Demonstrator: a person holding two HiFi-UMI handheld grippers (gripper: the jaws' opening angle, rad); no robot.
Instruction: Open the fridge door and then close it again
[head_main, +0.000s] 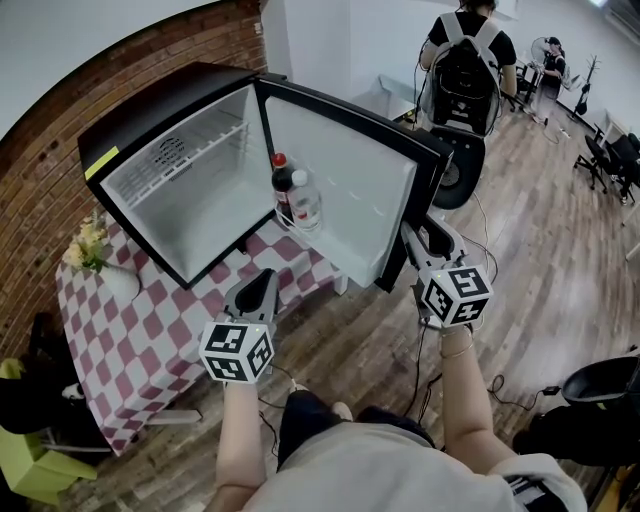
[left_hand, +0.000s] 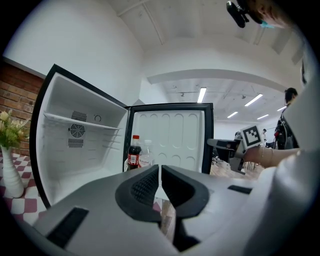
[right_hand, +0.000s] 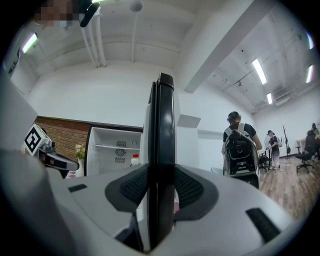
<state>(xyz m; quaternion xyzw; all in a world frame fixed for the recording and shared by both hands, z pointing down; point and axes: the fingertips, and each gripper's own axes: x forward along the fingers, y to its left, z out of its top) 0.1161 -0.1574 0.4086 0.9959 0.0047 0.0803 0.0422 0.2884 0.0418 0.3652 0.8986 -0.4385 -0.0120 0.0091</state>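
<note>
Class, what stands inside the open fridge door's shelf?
On the fridge door: a red-capped cola bottle and a clear bottle. The shelf rail covers their bases.

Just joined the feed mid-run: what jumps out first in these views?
The black mini fridge on the checked tablecloth stands with its door swung wide, and the right gripper is clamped on the door's free edge. A cola bottle and a clear bottle sit in the door shelf. The left gripper hangs shut and empty in front of the fridge.

Open-plan office, swivel chairs (head_main: 612, 155), ceiling strip lights (right_hand: 259, 70), wood-plank floor (head_main: 560, 255)
</note>
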